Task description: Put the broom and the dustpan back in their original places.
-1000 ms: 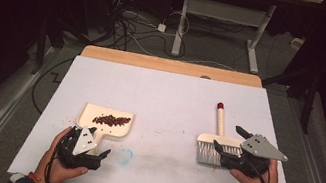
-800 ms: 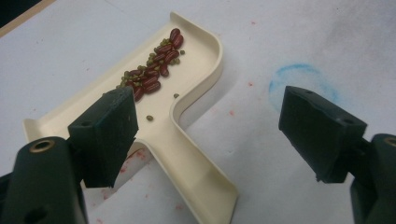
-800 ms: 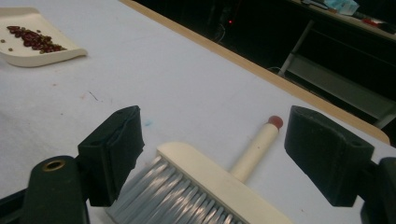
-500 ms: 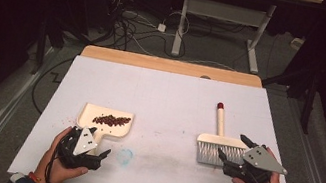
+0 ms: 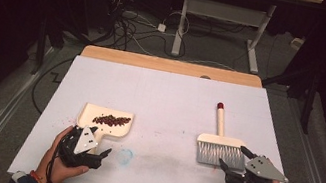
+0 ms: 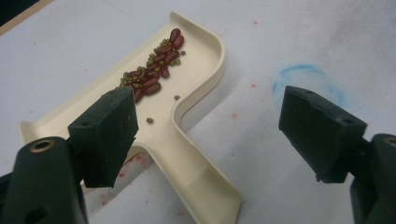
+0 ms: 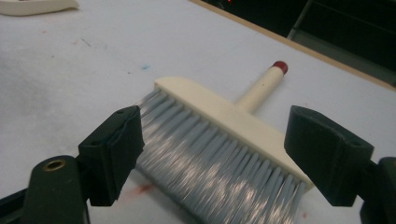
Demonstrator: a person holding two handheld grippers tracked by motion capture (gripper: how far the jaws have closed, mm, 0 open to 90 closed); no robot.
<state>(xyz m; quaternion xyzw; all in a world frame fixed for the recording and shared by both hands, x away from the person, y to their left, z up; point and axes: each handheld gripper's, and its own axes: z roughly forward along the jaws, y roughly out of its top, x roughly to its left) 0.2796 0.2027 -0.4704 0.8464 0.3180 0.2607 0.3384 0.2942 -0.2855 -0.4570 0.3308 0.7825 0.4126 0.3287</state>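
1. Black rubber pads of the left gripper (image 6: 210, 140) spread wide, holding nothing; left pad (image 6: 105, 135) hanging over the near edge of the cream plastic dustpan (image 6: 187, 154), right pad over bare table beside a faint blue ring (image 6: 308, 86).
2. Flat handle of that dustpan lying between the two pads, pointing back toward the hand (image 5: 63, 157).
3. Heaped in the pan: dark red kidney beans (image 6: 159, 70) mixed with small green beans, a couple of green ones loose nearer the handle.
4. Black pads of the right gripper (image 7: 215, 154) likewise set wide apart, gripping nothing; grey bristles (image 7: 210, 154) of a cream-backed hand brush (image 5: 220, 145) lying between and just ahead of them.
5. Brush flat on the table, round cream handle with a red cap (image 7: 280, 66) pointing away from the gripper.
6. Seen from the high view: left gripper (image 5: 96, 153) at the near left just behind the dustpan, right gripper (image 5: 232, 159) at the near right just behind the brush, the two tools well apart.
7. Underneath everything, a white sheet-covered table (image 5: 164, 102) with faint red and blue smudges, a wooden edge along the far side.
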